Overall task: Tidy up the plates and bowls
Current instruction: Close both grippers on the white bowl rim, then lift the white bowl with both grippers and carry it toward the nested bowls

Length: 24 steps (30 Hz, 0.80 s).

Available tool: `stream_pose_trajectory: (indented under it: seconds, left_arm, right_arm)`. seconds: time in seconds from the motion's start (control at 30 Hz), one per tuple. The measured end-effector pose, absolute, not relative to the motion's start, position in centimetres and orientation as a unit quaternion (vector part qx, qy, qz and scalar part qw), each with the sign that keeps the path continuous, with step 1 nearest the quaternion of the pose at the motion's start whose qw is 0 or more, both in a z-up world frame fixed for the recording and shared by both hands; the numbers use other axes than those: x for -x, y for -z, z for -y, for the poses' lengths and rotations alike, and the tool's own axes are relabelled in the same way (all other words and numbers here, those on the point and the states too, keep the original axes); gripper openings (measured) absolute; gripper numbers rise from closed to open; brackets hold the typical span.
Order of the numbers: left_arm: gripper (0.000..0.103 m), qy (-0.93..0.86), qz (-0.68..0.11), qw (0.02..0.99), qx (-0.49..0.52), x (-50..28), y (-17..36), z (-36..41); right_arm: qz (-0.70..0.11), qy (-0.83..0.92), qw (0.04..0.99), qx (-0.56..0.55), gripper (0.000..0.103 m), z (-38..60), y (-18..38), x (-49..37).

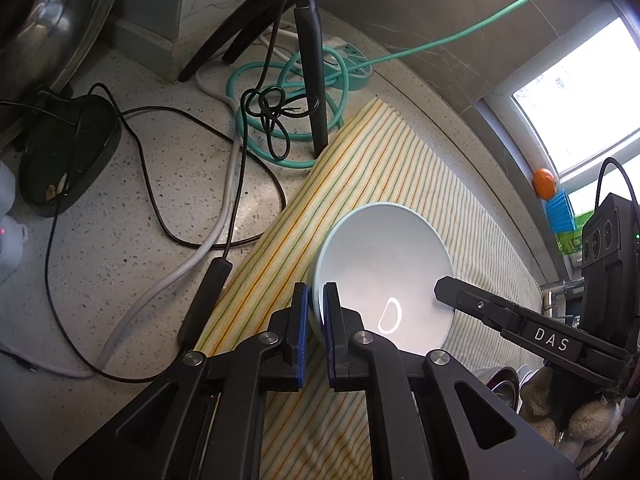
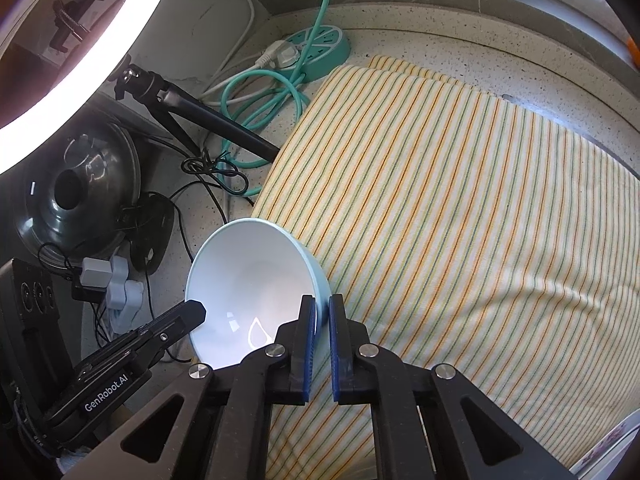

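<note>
Bowl (image 1: 384, 272) rim pinched between both claws

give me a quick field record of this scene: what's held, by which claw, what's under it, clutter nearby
held item: pale blue round ceramic bowl, tilted
left claw: shut on the bowl's rim
right claw: shut on the opposite rim
below: yellow and green striped cloth on speckled stone counter
clutter: teal coiled cable, round teal power strip, black tripod legs, metal pot lid
windowsill: orange fruit
</note>
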<state>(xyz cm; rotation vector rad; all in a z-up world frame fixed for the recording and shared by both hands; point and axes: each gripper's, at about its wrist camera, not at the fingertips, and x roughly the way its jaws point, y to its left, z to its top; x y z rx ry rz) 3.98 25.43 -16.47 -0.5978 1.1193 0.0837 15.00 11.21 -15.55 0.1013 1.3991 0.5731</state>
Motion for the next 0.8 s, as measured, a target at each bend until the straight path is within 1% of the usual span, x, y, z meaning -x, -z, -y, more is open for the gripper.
stream_pose_trajectory:
  seconds: [0.37, 0.8]
  left_arm:
    - [0.006, -0.027, -0.508, 0.816, 0.276, -3.0, 14.3, -24.8]
    - [0.006, 0.006, -0.489, 0.832, 0.261, -1.4, 10.6, -21.9]
  right_arm:
    - [-0.623, -0.265, 0.735, -0.050, 0.006, -9.9, 13.2, -13.6]
    - [-0.601, -0.267, 0.750, -0.069, 0.006, -6.2, 9.1, -11.4]
